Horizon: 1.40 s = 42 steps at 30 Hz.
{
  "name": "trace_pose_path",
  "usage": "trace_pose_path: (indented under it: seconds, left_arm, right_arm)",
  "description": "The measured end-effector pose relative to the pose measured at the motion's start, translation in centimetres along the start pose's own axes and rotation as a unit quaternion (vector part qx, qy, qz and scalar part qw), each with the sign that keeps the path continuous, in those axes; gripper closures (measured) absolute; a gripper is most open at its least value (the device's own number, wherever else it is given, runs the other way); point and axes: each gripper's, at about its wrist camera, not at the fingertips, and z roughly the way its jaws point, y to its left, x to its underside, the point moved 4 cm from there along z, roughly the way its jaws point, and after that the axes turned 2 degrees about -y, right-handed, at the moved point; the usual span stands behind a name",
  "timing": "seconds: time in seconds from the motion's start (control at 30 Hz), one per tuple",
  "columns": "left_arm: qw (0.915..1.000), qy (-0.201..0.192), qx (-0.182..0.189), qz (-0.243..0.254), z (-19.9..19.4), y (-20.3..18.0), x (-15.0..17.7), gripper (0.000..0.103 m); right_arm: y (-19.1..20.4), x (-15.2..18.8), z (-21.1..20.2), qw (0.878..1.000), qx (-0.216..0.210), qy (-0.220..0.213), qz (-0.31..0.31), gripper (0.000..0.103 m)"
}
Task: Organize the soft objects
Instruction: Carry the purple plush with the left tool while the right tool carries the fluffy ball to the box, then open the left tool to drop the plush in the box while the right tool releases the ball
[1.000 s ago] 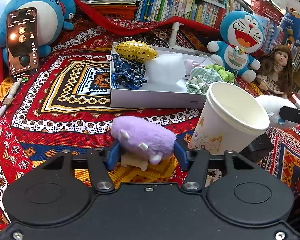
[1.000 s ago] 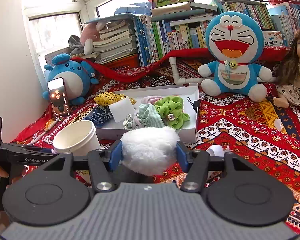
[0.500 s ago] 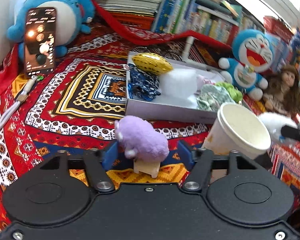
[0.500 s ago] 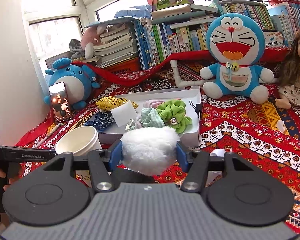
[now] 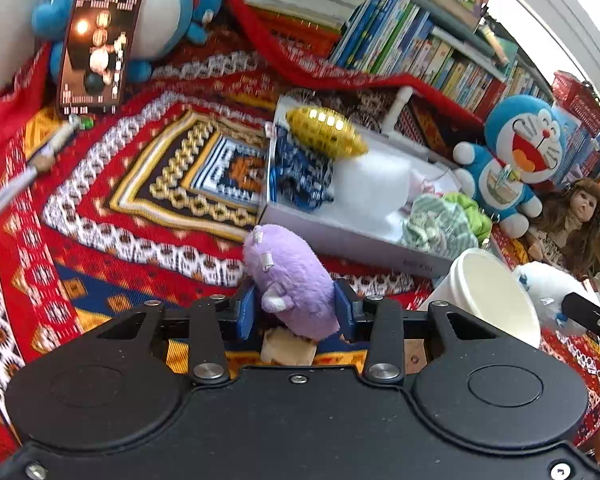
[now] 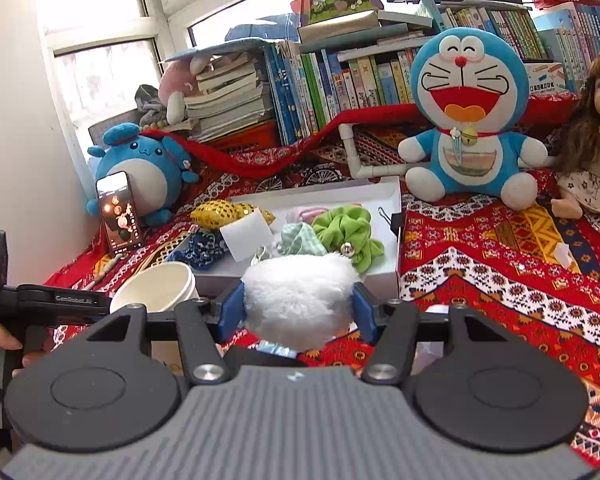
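Beside the white box (image 5: 352,240), on its near side, two soft toys are not yet put away. Already inside the box lie a gold pouch (image 5: 324,132), a blue cloth (image 5: 300,176), a white sponge (image 5: 372,188) and green scrunchies (image 5: 460,208), so the sorting looks well under way, though I cannot tell how many pieces remain.

A purple plush (image 5: 292,280) sits between the fingers of the left gripper (image 5: 294,314), just short of the box's front wall; the jaws are closing and the blue pads press its sides.

The right gripper (image 6: 298,312) is clamped on a white pompom (image 6: 300,296), which bulges between the pads, also in front of the box. A paper cup (image 6: 156,284) stands near the box's front corner, between the two grippers.
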Motion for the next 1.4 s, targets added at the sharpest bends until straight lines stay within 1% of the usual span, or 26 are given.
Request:
trace_pose_path:
  seconds: [0.17, 0.3, 0.4, 0.63, 0.7, 0.77, 0.83, 0.93, 1.03, 1.07, 1.17, 1.27, 1.4]
  left_arm:
    - [0.9995, -0.03, 0.006, 0.009, -1.3, -0.4, -2.2, 0.065]
    - [0.9988, -0.04, 0.014, 0.022, -1.5, -1.3, -3.8, 0.065]
    - [0.9979, -0.045, 0.02, 0.041, -1.2, -2.5, -5.1, 0.065]
    - [0.9935, -0.059, 0.038, 0.089, 0.3, -6.3, -8.9, 0.065]
    - [0.9924, -0.058, 0.046, 0.099, 1.1, -7.3, -10.2, 0.065]
    - [0.9913, -0.049, 0.054, 0.109, 2.4, -8.2, -11.4, 0.065]
    - [0.991, -0.034, 0.052, 0.118, 4.2, -9.1, -12.5, 0.065]
    - [0.9914, 0.002, 0.039, 0.125, 8.1, -10.5, -14.4, 0.065]
    - [0.9906, 0.019, 0.028, 0.132, 11.6, -11.7, -15.7, 0.065]
    - [0.9903, 0.028, 0.026, 0.134, 12.7, -12.0, -15.8, 0.065]
    - [0.9879, 0.053, 0.011, 0.145, 15.6, -12.5, -15.7, 0.065]
    - [0.9881, 0.061, -0.006, 0.141, 17.7, -12.1, -15.4, 0.065]
    - [0.9898, 0.066, -0.019, 0.125, 19.4, -11.2, -15.6, 0.065]
  right_arm:
    - [0.1, -1.4, 0.5, 1.0, -0.006, -0.009, 0.005, 0.042]
    - [0.4, -2.5, 1.3, 1.0, -0.009, -0.011, 0.002, 0.042]
    - [0.4, -3.6, 2.1, 1.0, -0.005, -0.01, -0.005, 0.042]
    - [-0.5, -7.5, 5.0, 1.0, 0.001, -0.004, 0.01, 0.042]
    - [-0.8, -8.4, 6.2, 1.0, 0.004, 0.004, 0.017, 0.042]
    - [-1.3, -9.2, 7.7, 1.0, 0.014, 0.012, 0.022, 0.042]
    - [-1.8, -9.6, 9.1, 0.999, 0.025, 0.022, 0.026, 0.042]
    - [-2.8, -10.1, 11.8, 0.998, 0.048, 0.036, 0.027, 0.042]
    - [-3.2, -10.5, 14.5, 0.996, 0.068, 0.05, 0.015, 0.042]
    - [-3.3, -10.6, 15.5, 0.995, 0.077, 0.055, 0.015, 0.042]
    - [-4.0, -10.5, 17.9, 0.993, 0.082, 0.073, 0.031, 0.042]
    - [-4.4, -10.0, 19.9, 0.992, 0.087, 0.087, 0.035, 0.042]
    - [-4.5, -9.6, 21.6, 0.99, 0.094, 0.098, 0.034, 0.042]
